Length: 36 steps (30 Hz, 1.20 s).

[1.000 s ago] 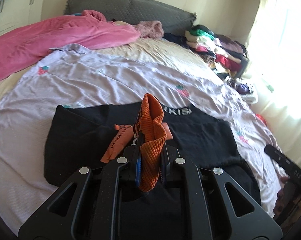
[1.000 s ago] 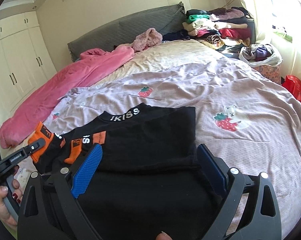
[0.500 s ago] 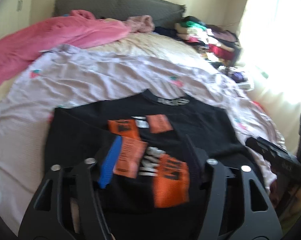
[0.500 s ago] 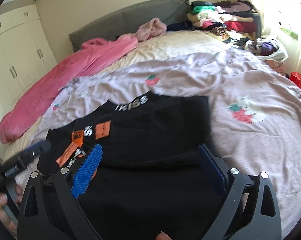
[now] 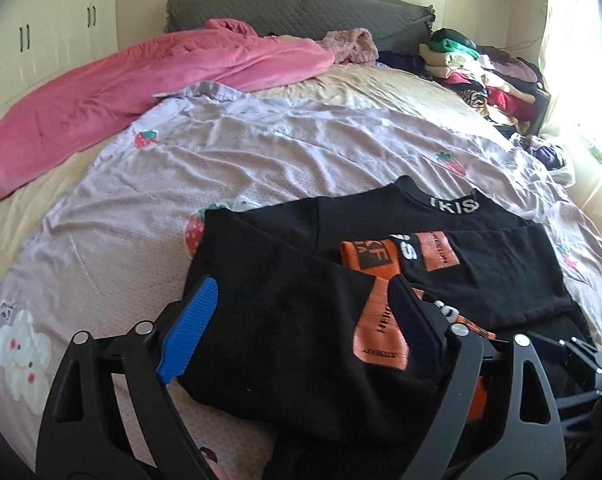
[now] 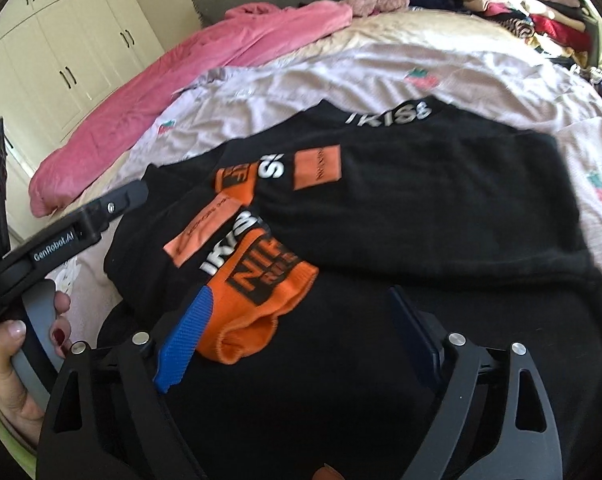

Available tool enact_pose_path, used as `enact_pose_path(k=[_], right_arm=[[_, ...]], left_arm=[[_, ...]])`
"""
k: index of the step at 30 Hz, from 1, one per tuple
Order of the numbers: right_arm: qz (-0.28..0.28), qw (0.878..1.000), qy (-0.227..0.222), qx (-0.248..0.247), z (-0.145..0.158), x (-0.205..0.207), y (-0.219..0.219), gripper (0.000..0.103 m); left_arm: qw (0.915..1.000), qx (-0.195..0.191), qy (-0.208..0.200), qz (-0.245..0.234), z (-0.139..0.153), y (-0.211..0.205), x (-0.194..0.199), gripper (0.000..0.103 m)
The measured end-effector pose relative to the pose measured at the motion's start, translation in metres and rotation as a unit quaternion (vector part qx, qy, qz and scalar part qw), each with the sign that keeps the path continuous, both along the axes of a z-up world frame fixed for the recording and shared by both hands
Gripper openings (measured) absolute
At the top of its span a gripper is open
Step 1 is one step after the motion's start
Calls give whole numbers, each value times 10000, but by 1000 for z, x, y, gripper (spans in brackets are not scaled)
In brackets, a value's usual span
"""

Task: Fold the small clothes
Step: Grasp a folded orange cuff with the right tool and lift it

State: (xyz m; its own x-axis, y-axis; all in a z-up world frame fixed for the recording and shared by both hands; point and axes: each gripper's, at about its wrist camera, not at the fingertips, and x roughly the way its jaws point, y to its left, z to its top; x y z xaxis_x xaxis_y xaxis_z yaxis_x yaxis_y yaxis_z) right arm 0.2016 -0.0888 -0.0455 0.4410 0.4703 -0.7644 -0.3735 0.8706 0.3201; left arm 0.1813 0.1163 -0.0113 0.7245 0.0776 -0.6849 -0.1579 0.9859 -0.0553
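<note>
**Sleeve laid across, cuff nearest the right jaws**

The black top (image 5: 481,256) lies on the bed (image 5: 261,152), centre frame. Left gripper (image 5: 301,320) has just opened wide and holds nothing, though sleeve fabric lies between its jaws. Right gripper (image 6: 297,340), also wide and closing slightly, stands empty just below the orange cuff (image 6: 261,300), whose sleeve runs diagonally to upper left.

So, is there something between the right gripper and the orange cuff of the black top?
Nothing visible. The right gripper is open above the black top, and the orange cuff lies bare beside its blue pad. The left gripper, also open, stays off to the side.
</note>
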Motion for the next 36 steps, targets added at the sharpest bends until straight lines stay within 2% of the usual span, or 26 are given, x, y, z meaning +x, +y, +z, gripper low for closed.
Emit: enact_pose_path(k=[4, 6, 8, 10, 11, 13, 16, 21, 24, 31, 36], right_arm=[[74, 9999, 109, -82, -10, 6, 15, 86], [76, 9998, 166, -123, -15, 8, 21, 78], [51, 9997, 136, -215, -16, 9, 26, 70], [129, 9996, 80, -219, -15, 8, 31, 52], [152, 9995, 48, -261, -14, 7, 33, 49], [227, 9993, -42, -302, -12, 6, 36, 33], [429, 9988, -65, -237, -10, 5, 40, 18], [586, 9964, -522, -313, 10, 0, 44, 14], [566, 9949, -800, -228, 32, 3, 38, 13], [179, 9881, -1503, -284, 88, 24, 3, 12], [-246, 9843, -1691, -445, 103, 41, -34, 12]], left_arm=[[10000, -12, -23, 59, 0, 5, 0, 82], [9999, 1, -45, 123, 1, 8, 0, 89], [9998, -48, -83, 179, 2, 12, -1, 89], [9997, -56, -118, 228, 2, 14, -2, 89], [9996, -52, -120, 240, 2, 14, -2, 89], [9996, -72, -130, 254, 2, 15, -2, 89], [9996, -53, -137, 261, 3, 16, -3, 89], [9993, -137, -189, 297, 5, 21, -6, 89], [9989, -183, -245, 356, 8, 24, -8, 89], [9983, -225, -290, 446, 10, 29, -10, 89], [9981, -251, -363, 441, 11, 29, -11, 89]])
